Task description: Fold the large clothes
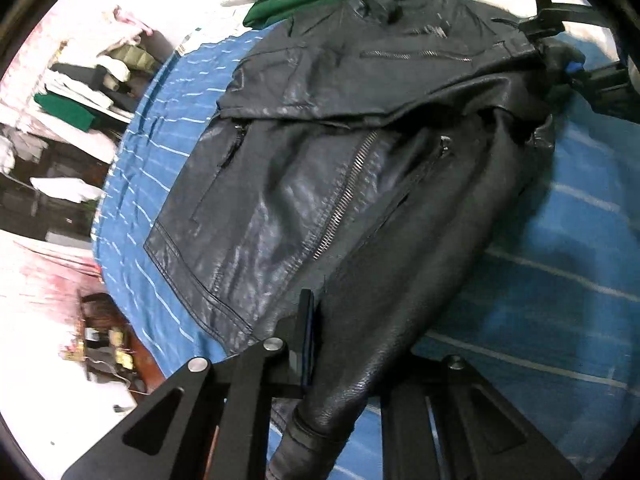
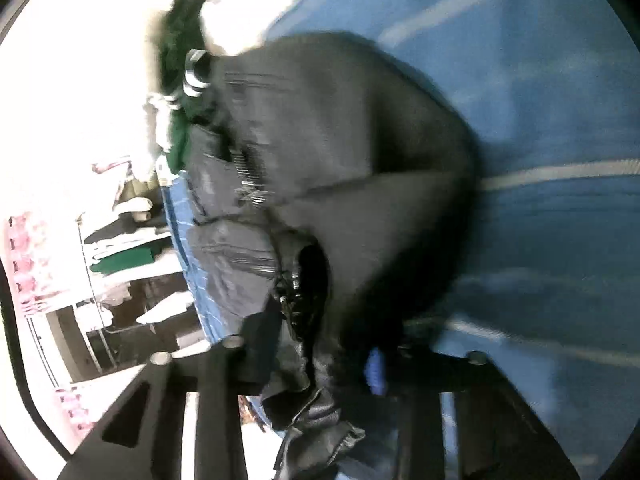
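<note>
at six o'clock on the bed (image 1: 560, 240) both the left gripper (image 1: 340, 344) and right gripper (image 2: 340, 364) are clenched on the jacket (image 1: 304, 184), whose slick sleeve (image 1: 360, 360) could, i judge, slip loose mid-fold.

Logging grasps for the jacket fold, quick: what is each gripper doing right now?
Left gripper: shut on the black leather jacket's sleeve.
Right gripper: shut on a bunched part of the jacket.
</note>
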